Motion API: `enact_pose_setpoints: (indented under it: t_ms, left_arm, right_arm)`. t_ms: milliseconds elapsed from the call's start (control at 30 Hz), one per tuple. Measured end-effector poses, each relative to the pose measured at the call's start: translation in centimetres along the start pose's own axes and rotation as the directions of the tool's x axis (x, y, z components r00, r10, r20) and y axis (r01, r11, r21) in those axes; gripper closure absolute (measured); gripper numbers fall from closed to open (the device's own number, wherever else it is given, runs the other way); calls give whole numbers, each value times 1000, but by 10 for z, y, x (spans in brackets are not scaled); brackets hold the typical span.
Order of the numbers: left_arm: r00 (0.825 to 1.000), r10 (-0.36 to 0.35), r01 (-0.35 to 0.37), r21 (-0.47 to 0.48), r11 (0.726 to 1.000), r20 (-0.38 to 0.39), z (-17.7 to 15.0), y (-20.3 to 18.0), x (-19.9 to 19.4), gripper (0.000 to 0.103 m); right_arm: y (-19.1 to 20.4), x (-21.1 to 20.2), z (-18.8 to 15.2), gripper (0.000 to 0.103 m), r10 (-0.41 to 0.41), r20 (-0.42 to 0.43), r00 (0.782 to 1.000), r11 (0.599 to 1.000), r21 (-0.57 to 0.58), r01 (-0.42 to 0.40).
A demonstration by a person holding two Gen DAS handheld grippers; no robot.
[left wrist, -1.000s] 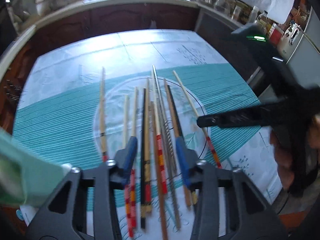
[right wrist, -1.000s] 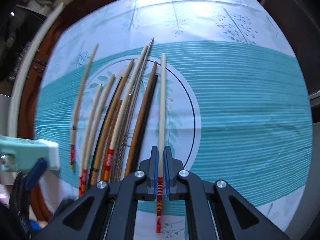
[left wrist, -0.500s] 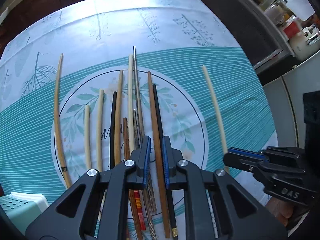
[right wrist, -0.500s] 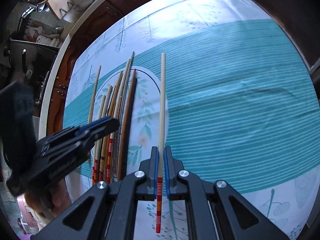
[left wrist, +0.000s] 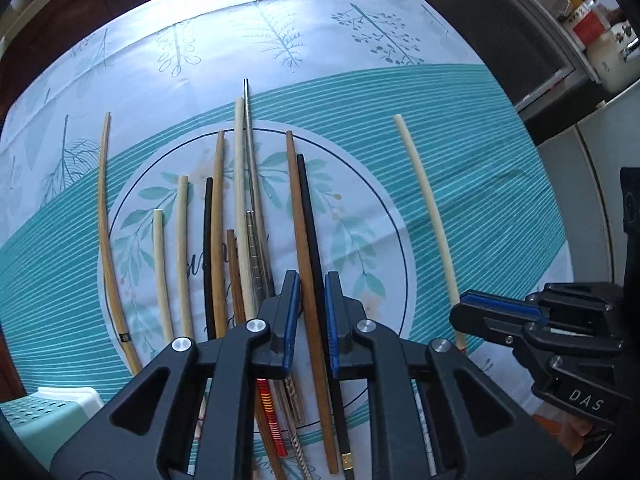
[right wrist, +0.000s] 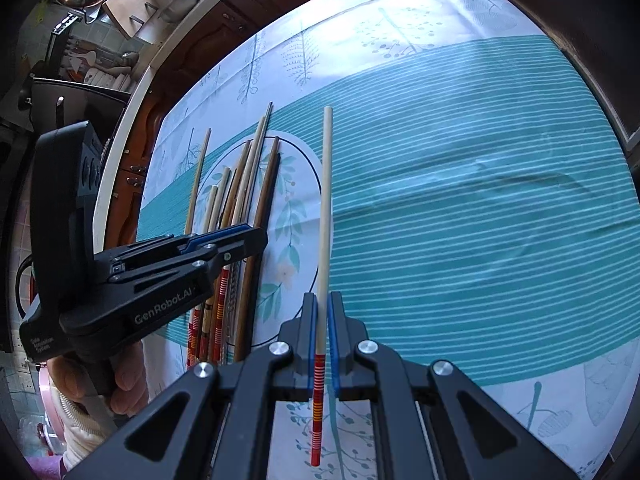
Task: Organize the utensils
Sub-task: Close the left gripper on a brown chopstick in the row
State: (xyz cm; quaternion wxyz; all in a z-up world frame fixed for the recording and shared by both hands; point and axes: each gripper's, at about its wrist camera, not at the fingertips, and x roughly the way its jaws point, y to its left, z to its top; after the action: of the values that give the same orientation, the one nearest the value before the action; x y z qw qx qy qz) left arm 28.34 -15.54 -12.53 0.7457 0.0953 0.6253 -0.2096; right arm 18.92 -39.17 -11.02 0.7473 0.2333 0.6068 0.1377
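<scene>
1. The worktop [left wrist: 500, 200] carries a teal-striped tablecloth [right wrist: 460, 200], with a row of chopsticks lying lengthwise on its round leaf print.
2. Step in hand, I judge: pairing chopsticks. The left claw [left wrist: 312, 312] has just been closing and now grasps a brown chopstick [left wrist: 298, 216] and a black chopstick [left wrist: 310, 216] together.
3. The right claw [right wrist: 323, 332] is clenched on a pale chopstick with a red-banded end [right wrist: 326, 200], set well apart from the row.
4. Next probably calls for lifting the pair clear without dragging the metal chopsticks [left wrist: 252, 184] just beside.
5. A pale green basket [left wrist: 44, 416] sits at the near-left edge.
</scene>
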Motion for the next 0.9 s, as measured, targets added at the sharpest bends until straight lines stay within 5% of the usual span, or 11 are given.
enact_pose_setpoints:
  t_ms: [267,300,900]
  left_arm:
    - [999,48,-48,-28,998,2,5,-14,3,96]
    - [998,60,-59,-32,998,25,4,-14,-2,103]
    - [1000,-16,17,-54,998,2,-6,5,-5,103]
  right_arm:
    - [-5,5,-3,98,8,-11,1000,1000,9,-8]
    - [-5,5,-3,98,13,-11,1000,1000,12,-13]
    - [2,-5,-12,98,46,15,999,999,-2,-46]
